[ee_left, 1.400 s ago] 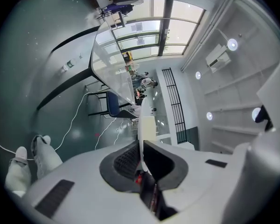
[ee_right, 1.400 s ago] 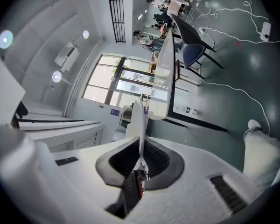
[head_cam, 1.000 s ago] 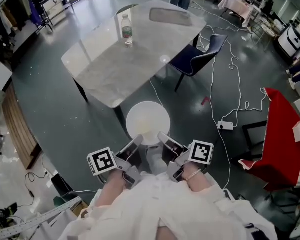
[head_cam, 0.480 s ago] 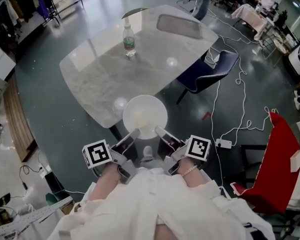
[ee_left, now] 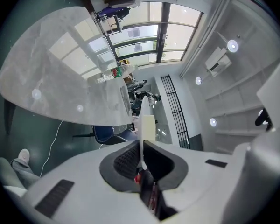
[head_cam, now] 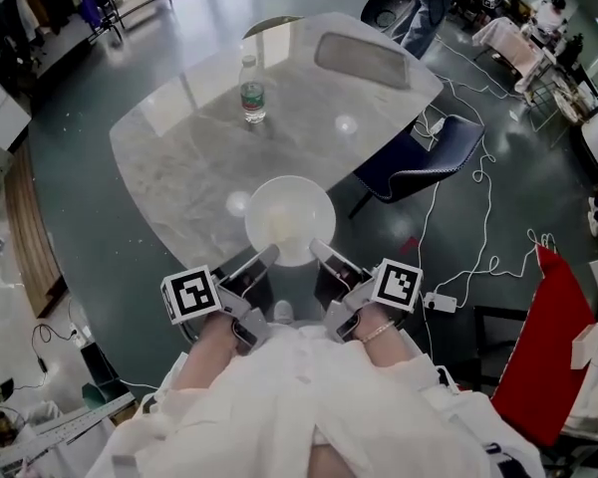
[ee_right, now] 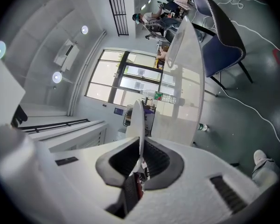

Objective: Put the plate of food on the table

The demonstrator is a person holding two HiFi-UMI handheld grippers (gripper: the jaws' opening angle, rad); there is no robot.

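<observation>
A round white plate (head_cam: 290, 220) with a faint yellowish patch on it hangs level over the near edge of the grey marble table (head_cam: 179, 137). My left gripper (head_cam: 266, 258) is shut on its near-left rim and my right gripper (head_cam: 320, 252) is shut on its near-right rim. In the left gripper view the plate (ee_left: 143, 118) shows edge-on as a thin white blade between the dark pads (ee_left: 126, 160), with the table (ee_left: 51, 69) beyond. In the right gripper view the plate (ee_right: 138, 118) is likewise pinched edge-on, table (ee_right: 189, 78) ahead.
A plastic water bottle (head_cam: 252, 90) stands on the far part of the table and a grey mat (head_cam: 367, 60) lies at its far right. A dark blue chair (head_cam: 429, 157) stands right of the table. Cables (head_cam: 478, 237) trail over the floor; a red-draped thing (head_cam: 543, 357) is at right.
Both grippers have carried the plate forward: it was over the floor short of the table and now overlaps the table's near edge. Both grips are unchanged.
</observation>
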